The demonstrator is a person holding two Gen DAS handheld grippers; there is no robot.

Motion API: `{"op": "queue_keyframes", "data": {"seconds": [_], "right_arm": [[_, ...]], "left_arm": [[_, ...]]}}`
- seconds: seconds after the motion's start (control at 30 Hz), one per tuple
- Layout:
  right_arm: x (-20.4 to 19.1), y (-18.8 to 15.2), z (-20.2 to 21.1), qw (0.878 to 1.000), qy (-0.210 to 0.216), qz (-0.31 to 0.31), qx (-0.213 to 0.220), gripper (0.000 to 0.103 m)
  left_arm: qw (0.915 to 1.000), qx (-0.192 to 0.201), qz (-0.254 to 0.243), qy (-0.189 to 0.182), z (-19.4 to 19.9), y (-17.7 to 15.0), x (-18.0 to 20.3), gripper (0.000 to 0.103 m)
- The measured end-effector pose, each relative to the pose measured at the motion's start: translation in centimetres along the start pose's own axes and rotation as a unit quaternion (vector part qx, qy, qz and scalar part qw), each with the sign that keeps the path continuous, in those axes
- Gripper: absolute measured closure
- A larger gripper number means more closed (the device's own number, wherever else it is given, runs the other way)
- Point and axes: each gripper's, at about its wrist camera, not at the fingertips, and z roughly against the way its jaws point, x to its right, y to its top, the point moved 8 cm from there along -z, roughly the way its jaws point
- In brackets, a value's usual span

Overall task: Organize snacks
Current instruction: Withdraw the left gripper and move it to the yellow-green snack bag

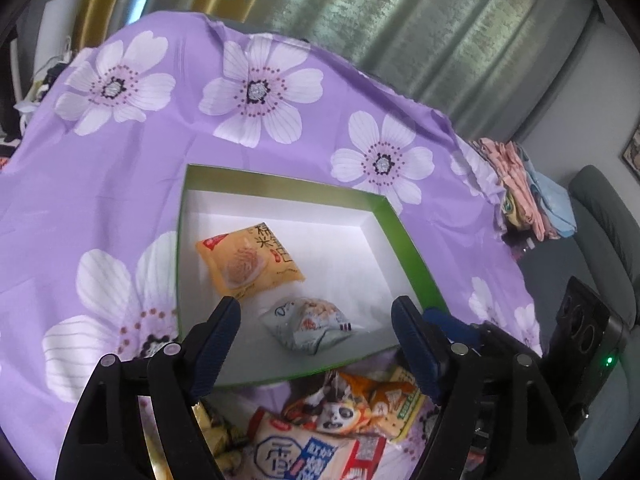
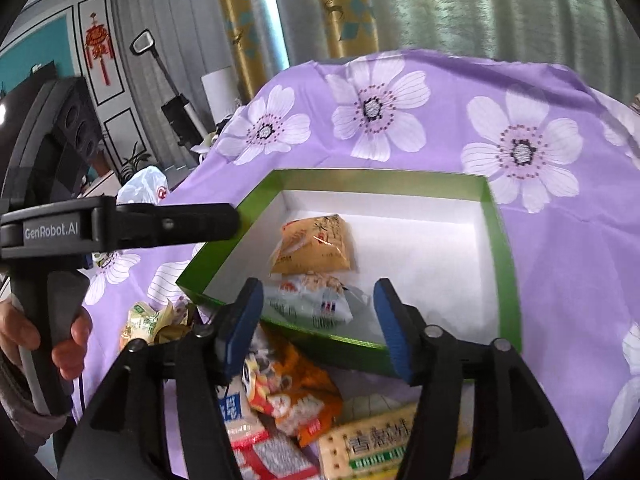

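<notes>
A green box with a white inside sits on the purple flowered cloth. In it lie an orange snack packet and a pale green-white packet. My left gripper is open and empty above the box's near edge. My right gripper is open and empty, over the near wall of the box. The same orange packet and pale packet show there. A pile of loose snacks lies in front of the box, also in the left wrist view. The left gripper's body crosses the right view's left side.
The flowered cloth covers the table to its edges. Folded cloths lie at the table's right edge, beside a grey chair. Curtains hang behind. A white plastic bag and a floor cleaner stand to the left.
</notes>
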Motion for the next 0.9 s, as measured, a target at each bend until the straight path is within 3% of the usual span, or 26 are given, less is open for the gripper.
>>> {"op": "queue_keyframes", "data": {"seconds": [0.4, 0.9], "right_arm": [[-0.7, -2.9, 5.6, 1.0, -0.008, -0.009, 0.003, 0.04], [-5.3, -6.9, 8.0, 0.999, 0.03, 0.005, -0.021, 0.04]], "left_arm": [[0.9999, 0.011, 0.008, 0.01, 5.4, -2.9, -0.7, 0.026], [0.9953, 0.015, 0.045, 0.085, 10.0, -8.5, -6.2, 0.026]]}}
